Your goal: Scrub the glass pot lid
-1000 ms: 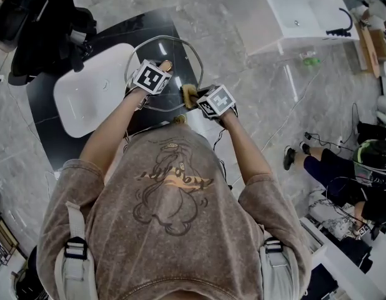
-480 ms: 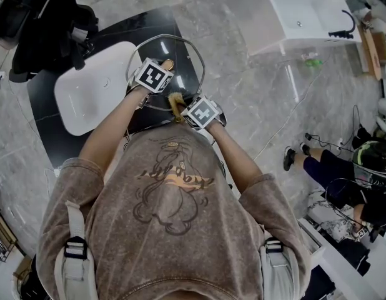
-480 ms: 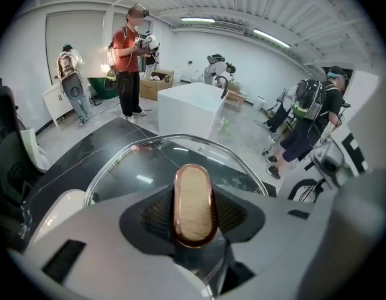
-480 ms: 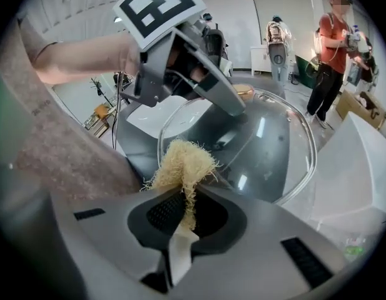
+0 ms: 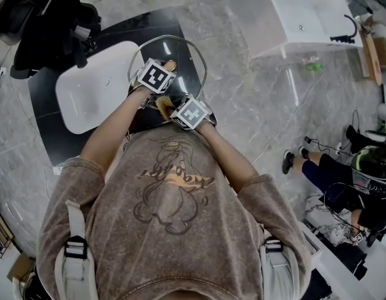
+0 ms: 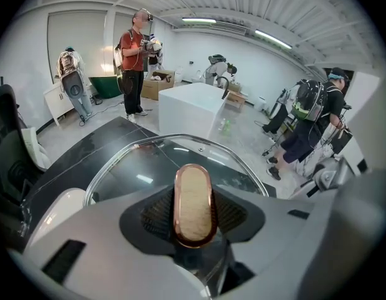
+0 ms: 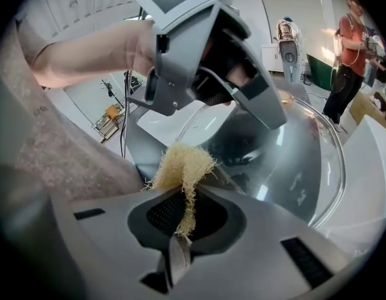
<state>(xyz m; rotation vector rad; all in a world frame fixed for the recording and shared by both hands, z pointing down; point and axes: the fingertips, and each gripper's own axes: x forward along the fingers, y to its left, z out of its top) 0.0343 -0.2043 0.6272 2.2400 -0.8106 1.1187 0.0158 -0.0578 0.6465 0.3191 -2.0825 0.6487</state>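
The glass pot lid [image 5: 183, 58], ringed by a metal rim, is held tilted over the black counter. Its copper-edged wooden handle [image 6: 195, 205] sits between the jaws of my left gripper [image 6: 194, 200], which is shut on it. In the head view the left gripper [image 5: 162, 72] is over the lid's middle. My right gripper [image 7: 183, 199] is shut on a pale yellow fibrous scrubber [image 7: 180, 166]. The scrubber [image 5: 164, 105] lies against the lid's near edge, just below the left gripper. In the right gripper view the lid's glass [image 7: 299, 167] curves away to the right, under the left gripper [image 7: 205, 61].
A white basin [image 5: 96, 86] is set in the black counter [image 5: 55, 142] left of the lid. A white tub [image 5: 293, 17] stands at the back right, with a cable [image 5: 287, 117] across the marble floor. A seated person [image 5: 343, 167] is at the right; another person [image 6: 132, 61] stands far off.
My right gripper has slid left and nearer my body with the scrubber, along the lid's near edge. The left gripper has kept the lid almost still.
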